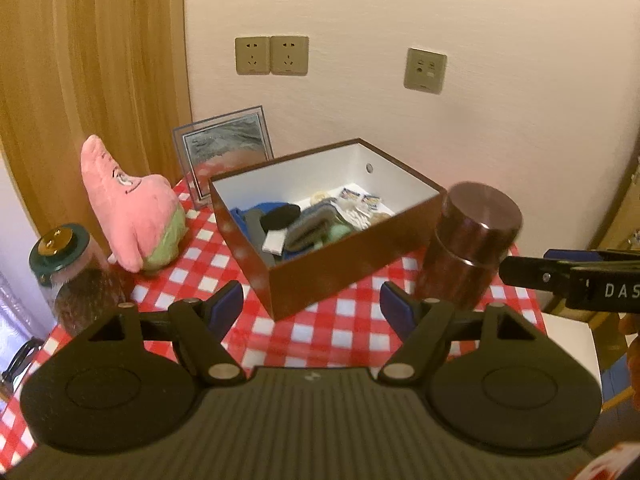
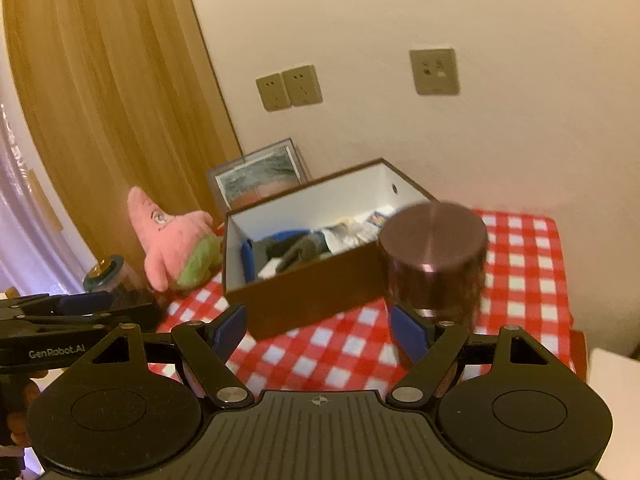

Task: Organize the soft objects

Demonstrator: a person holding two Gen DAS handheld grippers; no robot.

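Observation:
A pink starfish plush (image 1: pixel 132 204) with green shorts stands on the red checked tablecloth (image 1: pixel 328 332), left of an open brown box (image 1: pixel 332 276). The box holds blue, black and grey soft items (image 1: pixel 296 224) and small packets. My left gripper (image 1: pixel 312 308) is open and empty, in front of the box's near corner. My right gripper (image 2: pixel 320 332) is open and empty, in front of the box (image 2: pixel 316 296). The plush also shows in the right wrist view (image 2: pixel 176 240). The right gripper's fingers (image 1: pixel 568 276) show at the left wrist view's right edge.
A dark metal canister (image 1: pixel 468 244) stands right of the box, close to my right gripper (image 2: pixel 436 260). A glass jar with a green lid (image 1: pixel 68 272) stands at the left. A framed picture (image 1: pixel 228 144) leans on the wall. An orange curtain (image 1: pixel 92 60) hangs at the left.

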